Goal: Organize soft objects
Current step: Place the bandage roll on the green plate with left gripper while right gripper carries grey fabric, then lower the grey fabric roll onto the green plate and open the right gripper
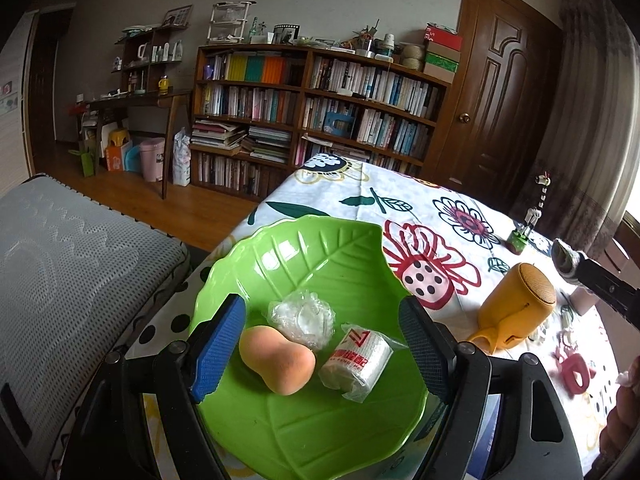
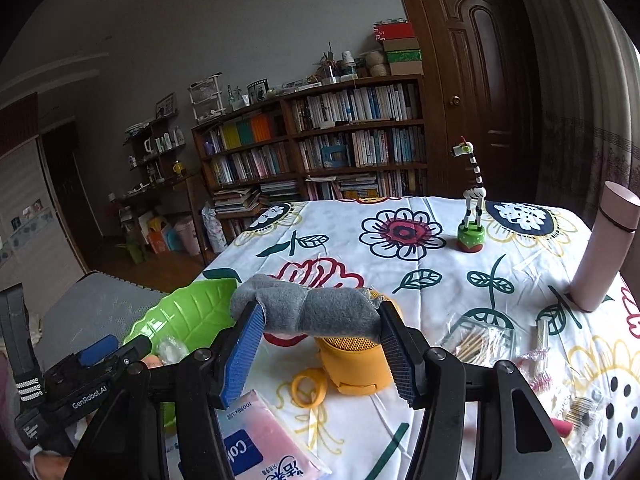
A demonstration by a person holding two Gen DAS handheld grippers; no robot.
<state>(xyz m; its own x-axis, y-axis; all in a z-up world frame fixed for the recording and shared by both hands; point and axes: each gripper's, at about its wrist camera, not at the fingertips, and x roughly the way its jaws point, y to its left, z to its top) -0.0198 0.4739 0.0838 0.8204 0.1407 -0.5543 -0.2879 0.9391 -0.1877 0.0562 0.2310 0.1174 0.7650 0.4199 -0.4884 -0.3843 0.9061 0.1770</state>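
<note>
On the table's flowered cloth (image 2: 440, 280), near its left edge, sits a green leaf-shaped dish (image 1: 320, 248), the largest of the task's things. Right of the dish a yellow speaker (image 1: 516, 304) lies on its side on the cloth, with a yellow ring (image 2: 309, 390) on the cloth just beside it on the near side. Farther right a pink flask (image 2: 604, 248) stands upright near the table's right edge, and a toy giraffe (image 2: 473, 208) on a green base stands toward the far side. At the near edge lies a pink and blue tissue pack (image 2: 256, 444).

The right gripper (image 2: 320, 320) grasps a rolled grey felt cloth (image 2: 308, 306) between its tips, holding it in the air above the speaker and just right of the dish. The left gripper (image 1: 324, 344) hangs over the dish, its jaws spread wide and holding nothing.

Inside the dish, between those spread fingers, three soft things lie close together: an orange gourd-shaped sponge (image 1: 278, 364) on the left, a wrapped white bandage roll (image 1: 358, 362) on the right, and a crumpled clear plastic bundle (image 1: 304, 318) just beyond them, touching the sponge.
</note>
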